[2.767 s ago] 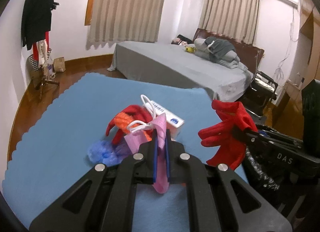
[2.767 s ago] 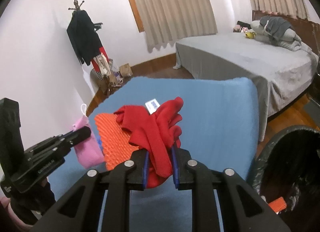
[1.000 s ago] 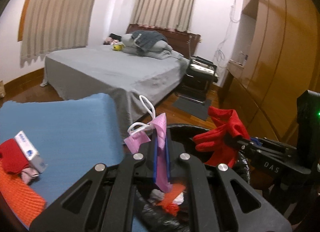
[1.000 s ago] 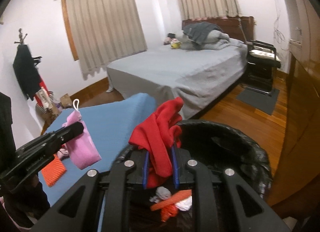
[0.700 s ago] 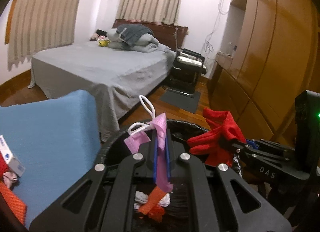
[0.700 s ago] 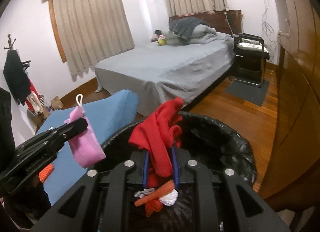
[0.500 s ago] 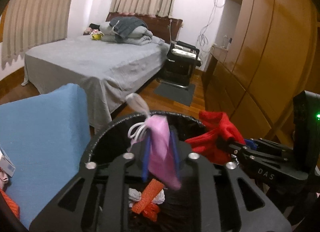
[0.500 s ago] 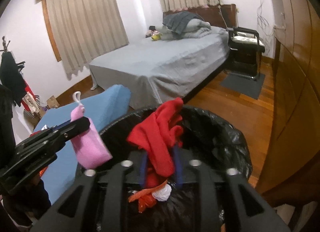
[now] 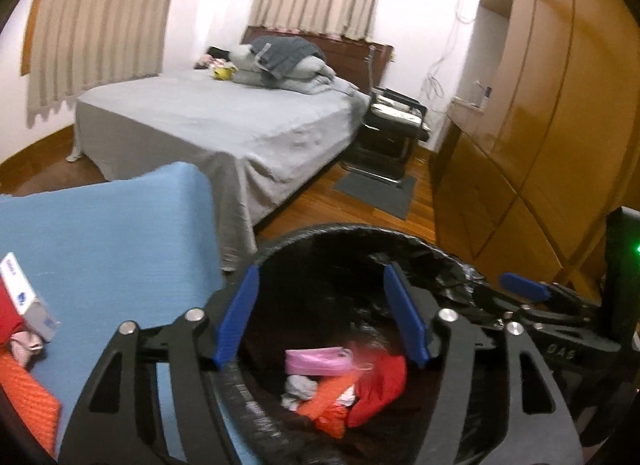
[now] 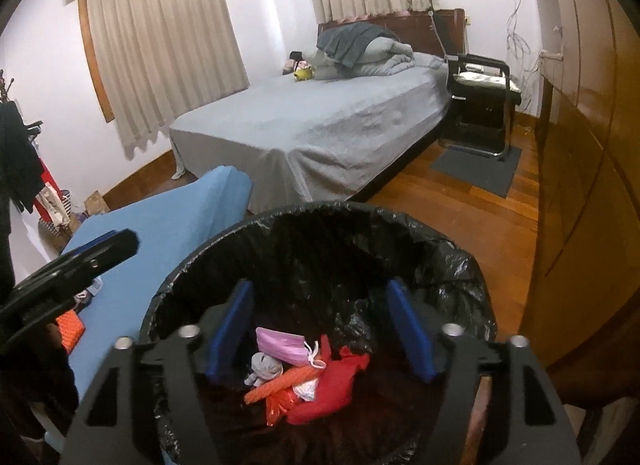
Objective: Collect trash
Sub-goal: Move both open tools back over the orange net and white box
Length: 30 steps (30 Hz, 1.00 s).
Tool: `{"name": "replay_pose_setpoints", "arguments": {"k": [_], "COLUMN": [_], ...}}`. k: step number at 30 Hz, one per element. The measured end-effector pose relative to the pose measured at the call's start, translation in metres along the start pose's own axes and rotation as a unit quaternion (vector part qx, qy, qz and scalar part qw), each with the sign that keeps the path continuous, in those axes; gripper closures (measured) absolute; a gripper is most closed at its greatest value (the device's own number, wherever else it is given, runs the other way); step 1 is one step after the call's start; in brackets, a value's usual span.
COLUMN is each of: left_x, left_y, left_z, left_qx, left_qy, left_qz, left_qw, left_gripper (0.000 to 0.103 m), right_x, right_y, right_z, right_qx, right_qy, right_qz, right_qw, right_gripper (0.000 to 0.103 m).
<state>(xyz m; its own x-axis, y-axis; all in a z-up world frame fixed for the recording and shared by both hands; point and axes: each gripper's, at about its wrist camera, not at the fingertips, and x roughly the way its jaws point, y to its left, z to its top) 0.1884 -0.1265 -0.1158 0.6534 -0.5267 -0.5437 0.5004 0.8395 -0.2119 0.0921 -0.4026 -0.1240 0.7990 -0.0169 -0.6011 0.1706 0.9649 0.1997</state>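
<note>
Both grippers hang over the black-lined trash bin (image 10: 320, 233), each with its blue pads spread wide apart and nothing between them: the left gripper (image 9: 322, 315) and the right gripper (image 10: 320, 329) are empty. Down in the bin lie a pink mask (image 10: 282, 347), a red cloth (image 10: 332, 389), a grey wad (image 10: 264, 367) and some orange scraps (image 10: 284, 383), so that part of the collecting looks done. It is not all done, though. On the blue-covered bench (image 9: 112, 233), just beside the bin on its left, a white box (image 9: 28, 299) with blue print, an orange mesh piece (image 9: 26, 397), a bit of red fabric (image 9: 6, 319) and a pale pinkish scrap (image 9: 26, 345) lie near the bench's far left edge. Judging from this, at least one more trip from bin to bench is left.
</note>
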Motion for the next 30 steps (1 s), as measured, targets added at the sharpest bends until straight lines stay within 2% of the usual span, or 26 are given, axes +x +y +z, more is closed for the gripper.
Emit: {"name": "replay_pose_setpoints", "arguments": {"k": [2, 5, 10, 15, 24, 30], "left_x": [-0.011, -0.029, -0.061, -0.092, -0.139, -0.155], "left_y": [0.009, 0.024, 0.056, 0.09, 0.157, 0.191], "left_z": [0.001, 0.001, -0.001, -0.007, -0.026, -0.035], "left_qx": [-0.001, -0.002, -0.021, -0.04, -0.078, -0.1], "left_qy": [-0.01, -0.022, -0.038, -0.048, -0.058, -0.059], "left_qz": [0.016, 0.042, 0.084, 0.127, 0.213, 0.248], "left_qw": [0.9998, 0.9989, 0.9955, 0.9899, 0.9723, 0.9618], "left_gripper": [0.026, 0.019, 0.013, 0.013, 0.013, 0.013], "right_x": [-0.004, -0.008, -0.007, 0.001, 0.022, 0.037], "right_y": [0.003, 0.015, 0.045, 0.086, 0.161, 0.203], "right_z": [0.002, 0.007, 0.012, 0.01, 0.004, -0.001], "right_qx": [0.0, -0.005, -0.02, -0.047, -0.088, -0.108], "right_qy": [-0.007, -0.017, -0.021, -0.018, -0.01, -0.006], "right_qz": [0.002, 0.01, 0.03, 0.059, 0.116, 0.146], "right_qw": [1.0, 1.0, 0.999, 0.997, 0.989, 0.983], "right_gripper": [0.011, 0.006, 0.006, 0.006, 0.006, 0.006]}}
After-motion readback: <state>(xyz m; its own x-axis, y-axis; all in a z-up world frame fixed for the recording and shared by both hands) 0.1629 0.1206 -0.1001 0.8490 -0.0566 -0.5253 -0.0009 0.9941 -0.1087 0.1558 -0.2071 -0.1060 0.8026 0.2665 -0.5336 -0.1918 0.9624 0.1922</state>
